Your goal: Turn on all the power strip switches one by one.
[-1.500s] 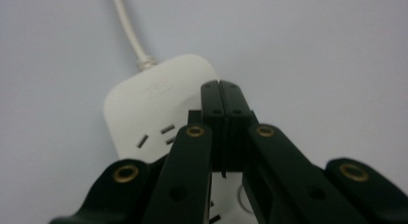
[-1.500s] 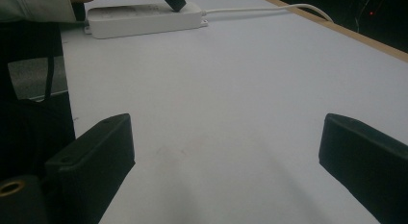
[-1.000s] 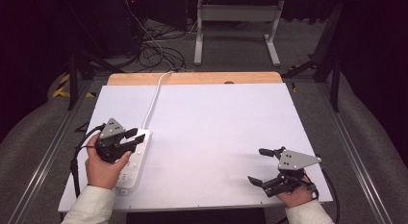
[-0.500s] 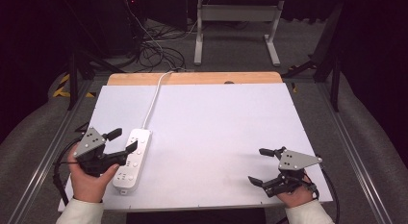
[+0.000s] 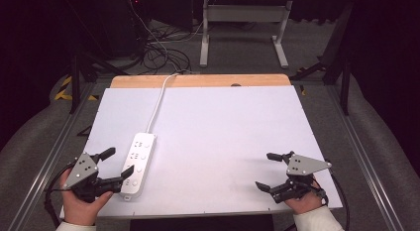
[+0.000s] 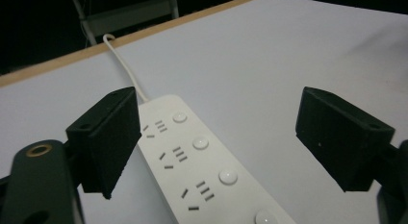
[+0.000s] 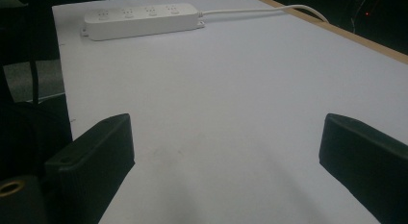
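So the white power strip point(image 5: 138, 163) lies flat near the front-left corner of the worktop point(image 5: 223, 137), its cord point(image 5: 157, 102) running off toward the far edge; the left hand-held gripper point(image 5: 117, 165) sits just beside its near end, jaws wide apart with nothing in them. Over by the front-right corner the right hand-held gripper point(image 5: 267, 171) is spread wide too, holding nothing; it's well apart from the strip.

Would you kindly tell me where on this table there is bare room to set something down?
The white table top is bare from the power strip and its cable across to the right gripper, back to the wooden edge. It is crowded only at the near left, where the left gripper sits beside the strip.
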### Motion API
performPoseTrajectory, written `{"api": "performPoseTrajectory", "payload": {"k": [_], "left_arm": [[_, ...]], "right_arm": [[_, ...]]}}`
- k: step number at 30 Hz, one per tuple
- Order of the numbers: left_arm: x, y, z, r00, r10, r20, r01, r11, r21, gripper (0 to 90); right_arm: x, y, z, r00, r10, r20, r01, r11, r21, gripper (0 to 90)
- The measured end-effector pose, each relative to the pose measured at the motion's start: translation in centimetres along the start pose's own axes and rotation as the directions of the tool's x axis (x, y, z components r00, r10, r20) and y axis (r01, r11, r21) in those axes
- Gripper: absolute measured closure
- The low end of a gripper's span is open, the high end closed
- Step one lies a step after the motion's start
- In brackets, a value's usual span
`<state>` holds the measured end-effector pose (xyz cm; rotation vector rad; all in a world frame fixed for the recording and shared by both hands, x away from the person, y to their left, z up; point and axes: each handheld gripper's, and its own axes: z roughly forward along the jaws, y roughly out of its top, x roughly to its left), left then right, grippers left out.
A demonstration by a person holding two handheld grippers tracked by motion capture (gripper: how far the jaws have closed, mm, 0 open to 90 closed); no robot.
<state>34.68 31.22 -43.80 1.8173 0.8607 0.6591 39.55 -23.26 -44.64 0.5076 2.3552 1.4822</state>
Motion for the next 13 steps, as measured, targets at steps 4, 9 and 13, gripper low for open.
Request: {"api": "performPoseTrajectory", "payload": {"k": [4,9,13], "left_arm": [[0.4,-1.1,-0.2,0.9956,-0.093,0.003,0.093,0.9953,0.027,15.3],[0.6,-1.8,-0.4,0.9974,-0.066,-0.027,0.067,0.9969,0.04,15.7],[0.3,-2.0,-0.3,0.9975,0.019,-0.067,-0.015,0.9982,0.058,15.1]], "right_arm": [[0.0,0.0,0.0,1.0,0.002,0.001,-0.002,1.0,0.0,5.3],[0.0,0.0,0.0,1.0,0.001,-0.001,-0.001,1.0,0.002,5.3],[0.0,0.0,0.1,1.0,0.003,-0.001,-0.003,1.0,0.001,5.3]]}}
